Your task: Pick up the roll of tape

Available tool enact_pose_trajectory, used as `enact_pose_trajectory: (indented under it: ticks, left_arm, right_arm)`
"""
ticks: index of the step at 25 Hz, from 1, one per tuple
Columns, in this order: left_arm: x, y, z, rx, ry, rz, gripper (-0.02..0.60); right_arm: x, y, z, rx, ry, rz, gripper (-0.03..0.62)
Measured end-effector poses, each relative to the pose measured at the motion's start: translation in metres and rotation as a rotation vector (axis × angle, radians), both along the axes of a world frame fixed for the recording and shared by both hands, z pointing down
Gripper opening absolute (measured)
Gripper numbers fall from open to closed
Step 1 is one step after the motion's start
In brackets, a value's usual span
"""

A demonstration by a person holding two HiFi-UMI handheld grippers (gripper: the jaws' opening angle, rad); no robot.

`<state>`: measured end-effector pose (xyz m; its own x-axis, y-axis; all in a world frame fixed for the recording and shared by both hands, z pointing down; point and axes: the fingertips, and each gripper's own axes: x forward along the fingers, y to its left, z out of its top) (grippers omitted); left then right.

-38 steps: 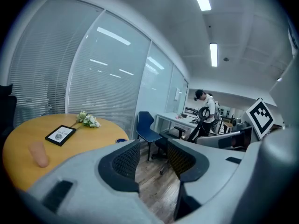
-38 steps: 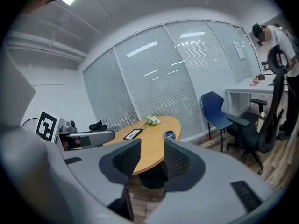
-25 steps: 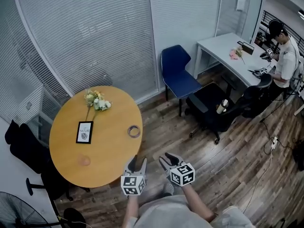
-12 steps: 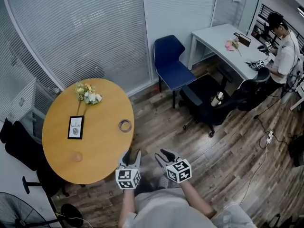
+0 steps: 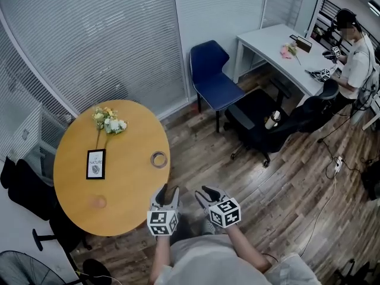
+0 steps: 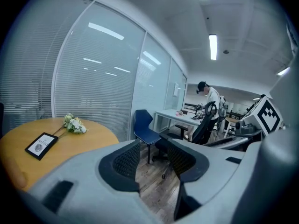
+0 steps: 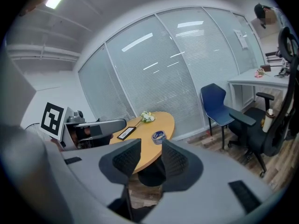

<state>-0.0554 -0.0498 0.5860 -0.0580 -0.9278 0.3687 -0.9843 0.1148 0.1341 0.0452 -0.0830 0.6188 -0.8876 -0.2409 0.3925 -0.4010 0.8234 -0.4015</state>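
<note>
Wooden floor lies beneath both tools, held side by side just off the near edge of a round tabletop. The left tool has its jaws apart with only floor showing between them. The right tool also has its jaws apart and grips nothing. Beyond them, the roll of tape lies flat near the tabletop's right edge, apart from both tools. Farther left lies a small framed card, and past it a bunch of flowers. A blue chair stands by the blinds, with a white desk and a person farthest off.
</note>
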Motion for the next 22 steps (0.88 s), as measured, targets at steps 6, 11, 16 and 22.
enact_pose_trajectory:
  ticks: [6, 11, 16, 22]
  left_arm:
    - [-0.034, -0.006, 0.001, -0.002, 0.006, 0.007, 0.169]
    - [-0.066, -0.016, 0.001, 0.003, 0.018, 0.015, 0.169]
    - [-0.098, -0.035, 0.003, 0.011, 0.037, 0.041, 0.169]
    - [-0.122, -0.053, 0.004, 0.009, 0.049, 0.095, 0.169]
  right_arm:
    - [-0.035, 0.008, 0.002, 0.004, 0.024, -0.022, 0.135]
    - [-0.063, 0.001, 0.002, 0.006, 0.04, -0.004, 0.135]
    - [-0.091, -0.009, 0.002, 0.015, 0.059, 0.02, 0.135]
    - [-0.114, -0.019, -0.003, 0.015, 0.061, 0.074, 0.135]
